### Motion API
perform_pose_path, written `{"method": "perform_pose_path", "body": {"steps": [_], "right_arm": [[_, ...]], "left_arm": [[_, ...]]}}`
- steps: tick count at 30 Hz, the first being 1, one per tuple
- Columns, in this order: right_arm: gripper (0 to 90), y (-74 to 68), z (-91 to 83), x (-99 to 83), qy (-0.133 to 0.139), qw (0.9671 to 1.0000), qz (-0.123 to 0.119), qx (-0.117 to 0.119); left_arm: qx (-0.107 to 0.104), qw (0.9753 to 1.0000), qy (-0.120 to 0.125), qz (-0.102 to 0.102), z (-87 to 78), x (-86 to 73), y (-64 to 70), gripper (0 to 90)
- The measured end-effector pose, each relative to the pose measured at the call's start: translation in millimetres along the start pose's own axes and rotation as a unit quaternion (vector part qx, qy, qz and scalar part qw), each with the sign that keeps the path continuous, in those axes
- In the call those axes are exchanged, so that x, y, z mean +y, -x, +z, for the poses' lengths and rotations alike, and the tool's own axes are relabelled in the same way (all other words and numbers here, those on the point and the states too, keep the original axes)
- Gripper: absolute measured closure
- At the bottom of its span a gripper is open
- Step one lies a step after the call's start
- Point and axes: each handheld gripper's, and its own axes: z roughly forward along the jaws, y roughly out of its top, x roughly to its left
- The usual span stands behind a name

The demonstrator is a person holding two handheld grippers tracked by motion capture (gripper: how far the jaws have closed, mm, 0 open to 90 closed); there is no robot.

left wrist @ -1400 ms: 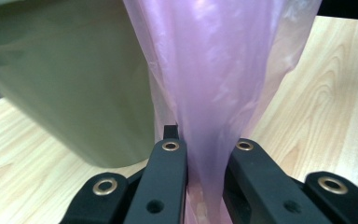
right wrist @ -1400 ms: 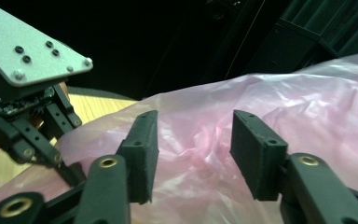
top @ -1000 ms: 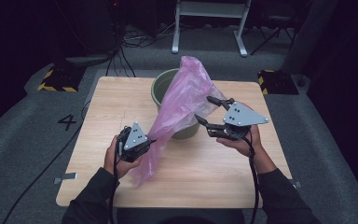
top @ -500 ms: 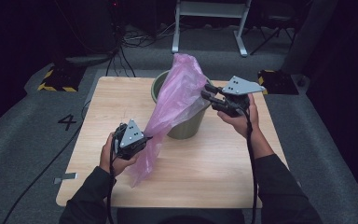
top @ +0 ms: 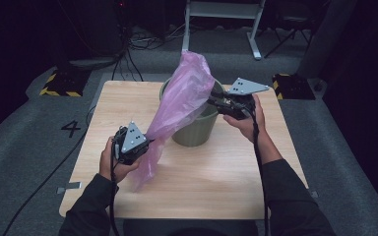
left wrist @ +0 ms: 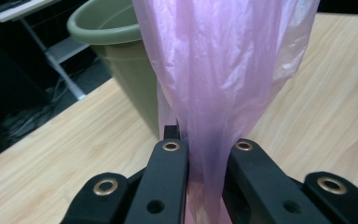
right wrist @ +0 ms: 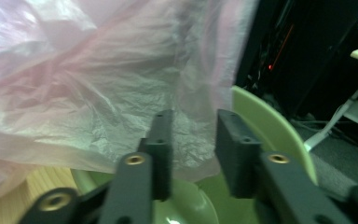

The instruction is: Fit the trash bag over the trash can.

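Bag (top: 181, 105), pink thin plastic, runs diagonally across centre of high view, from lower left of centre up over green bin (top: 197, 132) at mid frame. Bin upright on wooden bench (top: 236, 182), toward far half. Left gripper (top: 145, 142) at lower left of centre, clamped on bag's lower stretch; loose tail hangs below it onto bench. Right gripper (top: 210, 101) right of centre, at bin rim, tips at bag's upper part. Grey plate on top of each. Person's sleeves enter from bottom edge.

Left gripper view: bag (left wrist: 223, 79) fills centre, rising from between the two black jaws at bottom; jaws pressed onto a bunched neck of film, gripping it. Bin (left wrist: 121, 56) upper left, just behind bag, bench (left wrist: 317, 121) to right and lower left.

Right gripper view: bag (right wrist: 98, 79) spreads over upper left and centre, crinkled. Jaws stand apart w/ a gap; film lies behind them, can't tell if any is caught. Bin rim (right wrist: 279, 140) curves at right, bin interior lower centre.
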Motion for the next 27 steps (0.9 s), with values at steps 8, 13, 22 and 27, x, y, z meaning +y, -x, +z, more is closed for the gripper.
{"method": "perform_pose_path", "body": {"steps": [8,13,22,27], "right_arm": [[37.0,0.9,-34.3,15.0,0.068,0.9975,0.003,-0.019],[32.8,-12.5,-41.7,36.8,0.098,0.9950,-0.003,-0.020],[49.4,-15.9,-1.3,45.5,0.013,0.9998,0.006,-0.013],[76.4,-8.9,19.6,36.5,-0.036,0.9992,0.016,0.004]], "left_arm": [[0.018,0.9989,-0.031,0.030,5.0,1.1,-5.6,88.5],[0.014,0.9979,-0.042,0.047,11.7,5.0,-4.0,88.5],[0.017,0.9966,-0.042,0.069,18.7,10.9,-1.5,88.5],[0.021,0.9959,-0.034,0.081,17.3,13.5,-0.3,88.5]]}}
